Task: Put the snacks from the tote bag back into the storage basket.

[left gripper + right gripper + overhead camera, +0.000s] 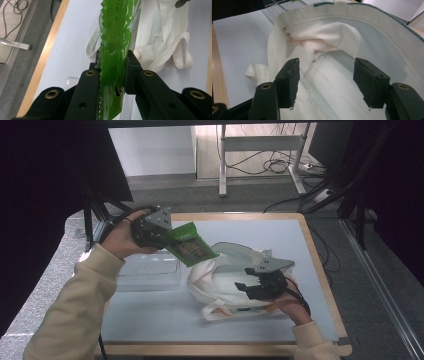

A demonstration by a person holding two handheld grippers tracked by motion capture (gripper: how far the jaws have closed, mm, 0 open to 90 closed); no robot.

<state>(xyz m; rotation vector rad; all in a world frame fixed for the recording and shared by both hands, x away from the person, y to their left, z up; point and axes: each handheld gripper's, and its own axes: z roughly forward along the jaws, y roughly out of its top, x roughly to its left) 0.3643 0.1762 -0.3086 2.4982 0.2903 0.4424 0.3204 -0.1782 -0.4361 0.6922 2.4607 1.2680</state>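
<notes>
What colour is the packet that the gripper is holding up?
Bright green. The packet, clamped in the left gripper, shows best in the left gripper view.

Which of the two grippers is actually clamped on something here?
The left gripper: its fingers pinch the green packet held over the table. The right gripper is spread open at the mouth of the white bag.

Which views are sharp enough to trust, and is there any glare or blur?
High view: dim, dark at the sides, green packet soft. Left gripper view: packet sharp, glossy highlights on its film. Right gripper view: white bag evenly lit, right gripper crisp, no glare.
</notes>
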